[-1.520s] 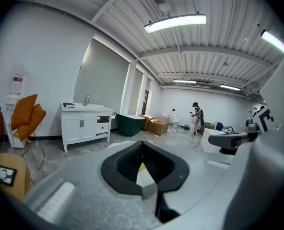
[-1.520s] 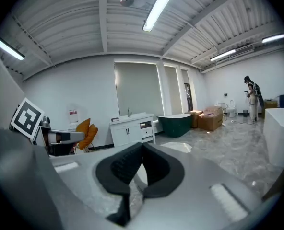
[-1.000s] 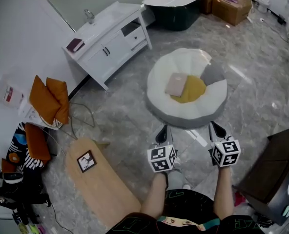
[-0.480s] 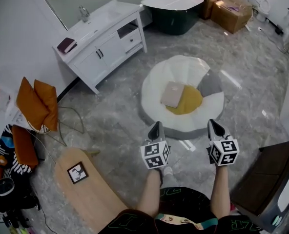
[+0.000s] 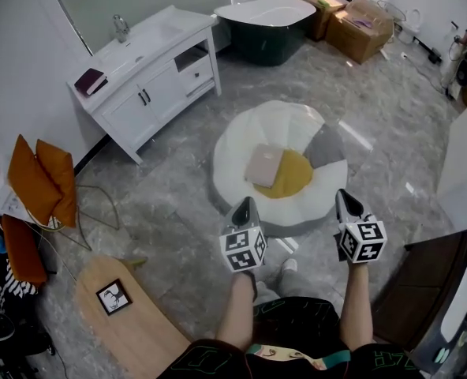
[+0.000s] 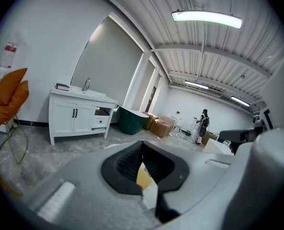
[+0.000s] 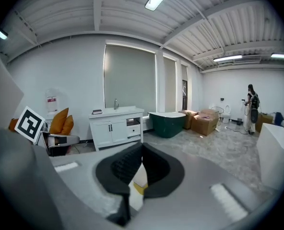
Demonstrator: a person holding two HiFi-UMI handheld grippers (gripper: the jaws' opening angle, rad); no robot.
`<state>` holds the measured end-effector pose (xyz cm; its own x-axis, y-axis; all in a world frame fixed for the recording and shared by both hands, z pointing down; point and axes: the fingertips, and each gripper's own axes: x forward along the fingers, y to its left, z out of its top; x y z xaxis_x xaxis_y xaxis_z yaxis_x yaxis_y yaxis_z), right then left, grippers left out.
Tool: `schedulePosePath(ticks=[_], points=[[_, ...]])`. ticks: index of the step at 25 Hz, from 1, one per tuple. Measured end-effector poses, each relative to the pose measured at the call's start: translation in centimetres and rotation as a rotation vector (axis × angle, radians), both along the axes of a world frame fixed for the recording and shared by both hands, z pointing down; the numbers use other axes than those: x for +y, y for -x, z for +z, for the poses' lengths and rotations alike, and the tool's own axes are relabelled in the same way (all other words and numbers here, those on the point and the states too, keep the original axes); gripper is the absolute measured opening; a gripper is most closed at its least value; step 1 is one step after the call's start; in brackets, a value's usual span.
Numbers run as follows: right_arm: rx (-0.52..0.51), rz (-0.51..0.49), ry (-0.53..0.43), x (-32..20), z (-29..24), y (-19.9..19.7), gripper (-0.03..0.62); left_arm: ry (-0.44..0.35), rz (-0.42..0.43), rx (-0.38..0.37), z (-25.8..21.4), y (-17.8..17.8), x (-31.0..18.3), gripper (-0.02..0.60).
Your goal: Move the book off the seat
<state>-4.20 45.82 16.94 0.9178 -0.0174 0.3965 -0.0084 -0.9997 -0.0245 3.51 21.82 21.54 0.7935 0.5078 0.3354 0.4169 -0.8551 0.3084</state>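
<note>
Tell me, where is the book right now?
In the head view, the book lies near the middle of the round white seat, against the left edge of the yellow cushion.

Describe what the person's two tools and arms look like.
The left tool and right tool match: grey bodies, black tapered jaws ribbed inside, each carrying a white cube of black square markers. The forearms are bare; the top is dark with green line print.

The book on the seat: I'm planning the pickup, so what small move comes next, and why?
Probably bring the left gripper and right gripper forward to the book: it lies flat on the seat, and both are shut, empty and short of it.
</note>
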Motion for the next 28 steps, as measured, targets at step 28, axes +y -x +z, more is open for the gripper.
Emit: schedulePosePath(ticks=[28], points=[[-0.158, 0.028, -0.378, 5.4, 15.0, -19.7, 0.003, -0.258, 0.069, -0.223, 10.4, -16.1, 7.9, 0.011]])
